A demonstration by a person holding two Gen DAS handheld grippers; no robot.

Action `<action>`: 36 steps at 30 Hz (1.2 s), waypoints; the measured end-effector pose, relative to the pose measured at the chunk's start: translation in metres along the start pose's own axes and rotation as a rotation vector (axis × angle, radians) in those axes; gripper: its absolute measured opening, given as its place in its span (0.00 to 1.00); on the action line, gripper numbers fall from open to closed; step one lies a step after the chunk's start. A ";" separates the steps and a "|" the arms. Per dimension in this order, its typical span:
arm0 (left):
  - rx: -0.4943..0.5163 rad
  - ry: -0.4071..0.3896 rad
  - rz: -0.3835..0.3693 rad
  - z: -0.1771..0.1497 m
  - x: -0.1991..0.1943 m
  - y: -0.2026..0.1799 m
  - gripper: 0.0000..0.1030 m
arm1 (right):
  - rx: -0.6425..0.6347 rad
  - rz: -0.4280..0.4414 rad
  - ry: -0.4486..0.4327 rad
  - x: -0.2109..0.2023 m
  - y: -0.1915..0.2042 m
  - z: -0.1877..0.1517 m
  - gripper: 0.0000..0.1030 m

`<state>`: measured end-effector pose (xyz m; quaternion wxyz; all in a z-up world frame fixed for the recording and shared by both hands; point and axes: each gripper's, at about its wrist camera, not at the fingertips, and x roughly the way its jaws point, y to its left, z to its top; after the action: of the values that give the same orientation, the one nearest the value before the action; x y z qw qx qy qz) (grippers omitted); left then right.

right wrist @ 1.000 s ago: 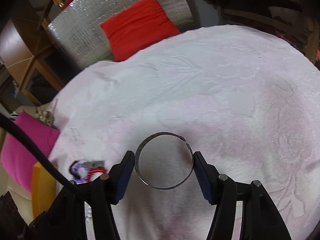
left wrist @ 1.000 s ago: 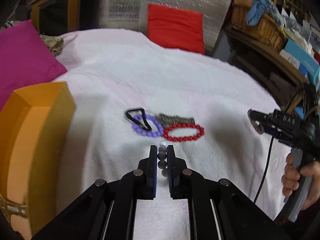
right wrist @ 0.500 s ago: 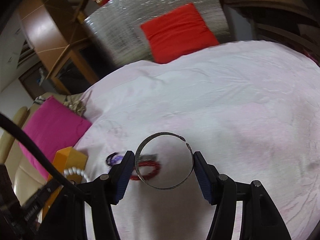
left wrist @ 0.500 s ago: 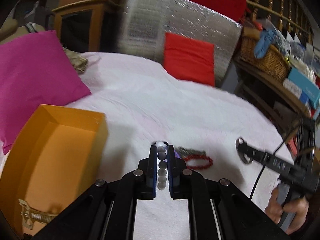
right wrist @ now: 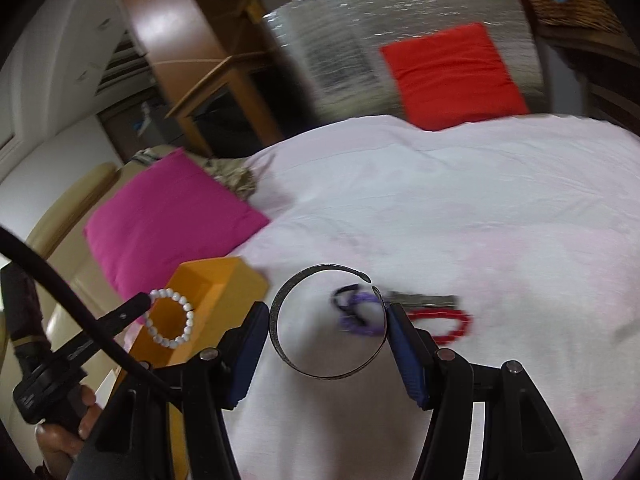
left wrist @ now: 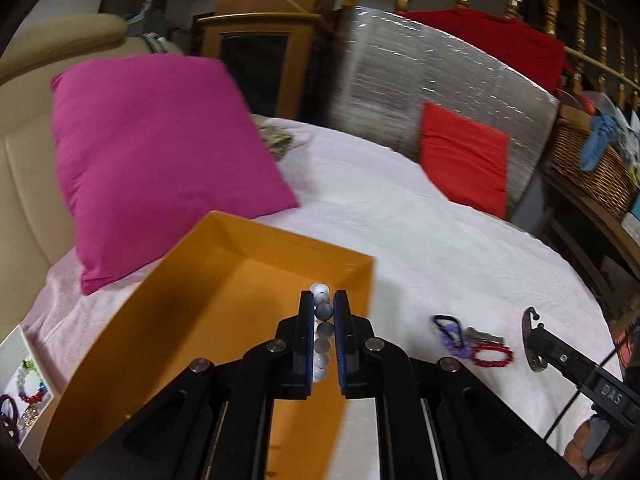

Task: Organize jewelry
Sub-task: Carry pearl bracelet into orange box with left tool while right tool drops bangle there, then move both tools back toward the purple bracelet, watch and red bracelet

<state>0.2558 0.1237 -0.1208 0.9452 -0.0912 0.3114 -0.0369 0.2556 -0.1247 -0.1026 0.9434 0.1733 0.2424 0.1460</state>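
Wrist views, both toward orange box (left wrist: 224, 280)

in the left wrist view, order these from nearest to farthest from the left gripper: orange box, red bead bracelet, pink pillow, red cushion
1. orange box: right under the left gripper, which is shut on the white bead bracelet.
2. red bead bracelet: on the white cloth, off to the right.
3. pink pillow: behind the box, to the left.
4. red cushion: far back right, against the silver panel.
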 end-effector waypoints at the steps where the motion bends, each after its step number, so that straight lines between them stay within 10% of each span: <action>1: -0.006 0.005 0.013 0.001 0.002 0.005 0.09 | -0.008 0.011 0.003 0.003 0.006 -0.001 0.61; 14: -0.163 0.093 0.141 -0.005 0.029 0.075 0.09 | -0.111 0.214 0.073 0.070 0.110 0.028 0.61; 20: -0.184 0.160 0.192 -0.013 0.043 0.084 0.09 | -0.144 0.249 0.246 0.133 0.153 0.039 0.61; 29: -0.179 0.118 0.355 -0.012 0.028 0.089 0.11 | -0.082 0.159 0.402 0.204 0.163 0.030 0.65; 36: -0.153 0.053 0.426 -0.006 0.021 0.083 0.16 | 0.007 0.219 0.335 0.173 0.136 0.038 0.69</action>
<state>0.2699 0.2017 -0.1544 0.9134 -0.0936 0.3504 0.1849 0.3942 0.0502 -0.0876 0.8679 0.1749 0.3761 0.2735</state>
